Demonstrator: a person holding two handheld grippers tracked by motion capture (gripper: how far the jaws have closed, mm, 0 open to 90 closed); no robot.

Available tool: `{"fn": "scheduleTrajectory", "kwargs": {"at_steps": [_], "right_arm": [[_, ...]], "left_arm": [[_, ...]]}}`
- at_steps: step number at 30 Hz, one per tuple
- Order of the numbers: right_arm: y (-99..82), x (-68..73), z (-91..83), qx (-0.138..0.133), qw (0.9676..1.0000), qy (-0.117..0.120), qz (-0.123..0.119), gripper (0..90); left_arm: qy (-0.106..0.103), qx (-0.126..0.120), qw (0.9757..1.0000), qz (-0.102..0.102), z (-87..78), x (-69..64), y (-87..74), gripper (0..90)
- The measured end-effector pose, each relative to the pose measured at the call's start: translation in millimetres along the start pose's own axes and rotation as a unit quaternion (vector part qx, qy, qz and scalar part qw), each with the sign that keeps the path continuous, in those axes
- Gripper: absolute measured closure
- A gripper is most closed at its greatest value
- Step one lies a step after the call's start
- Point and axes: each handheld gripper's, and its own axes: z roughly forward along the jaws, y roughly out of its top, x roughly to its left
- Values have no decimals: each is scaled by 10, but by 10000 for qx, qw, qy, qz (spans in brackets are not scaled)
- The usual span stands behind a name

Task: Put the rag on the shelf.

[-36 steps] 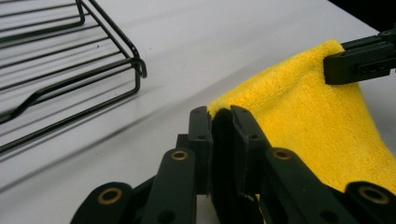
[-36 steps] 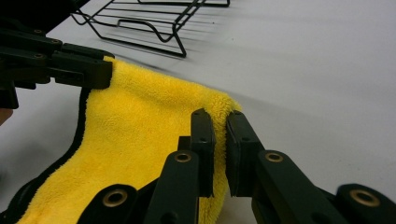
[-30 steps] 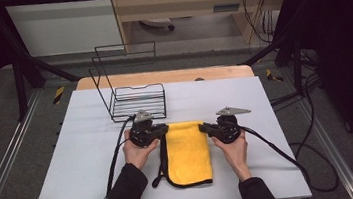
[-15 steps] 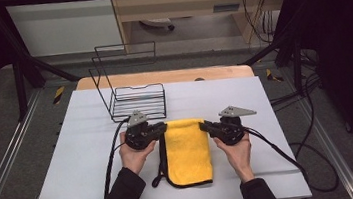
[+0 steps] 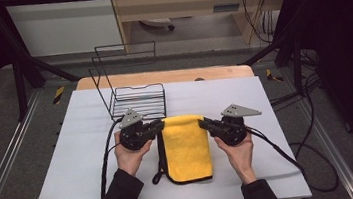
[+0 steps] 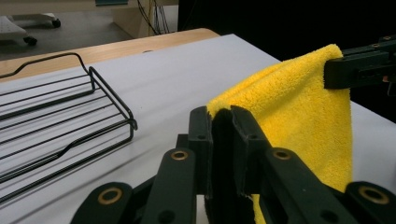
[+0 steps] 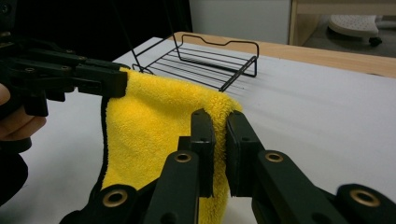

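Now each hand-held gripper, left (image 5: 159,126) and right (image 5: 203,123), is clamped on a far corner of the yellow cloth (image 5: 186,147), lifting that edge off the worktop (image 5: 60,158). Folding looks underway; next, probably carry both corners evenly toward the near edge.

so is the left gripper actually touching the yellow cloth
Touching: in the left gripper view, the left gripper has its jaws pinched on a top corner of the yellow cloth.

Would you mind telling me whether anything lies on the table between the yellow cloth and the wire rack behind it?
Nothing visible does. The yellow cloth hangs by its far corners from the left gripper and right gripper, and only bare white table separates it from the wire rack.
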Motion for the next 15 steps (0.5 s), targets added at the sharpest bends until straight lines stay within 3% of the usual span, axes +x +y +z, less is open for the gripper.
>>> {"fn": "scheduleTrajectory", "kwargs": {"at_steps": [15], "right_arm": [[173,167,-131,-337,9989,-25,-318,835]], "left_arm": [[5,-439,9990,103,-256,-80,167,792]]}}
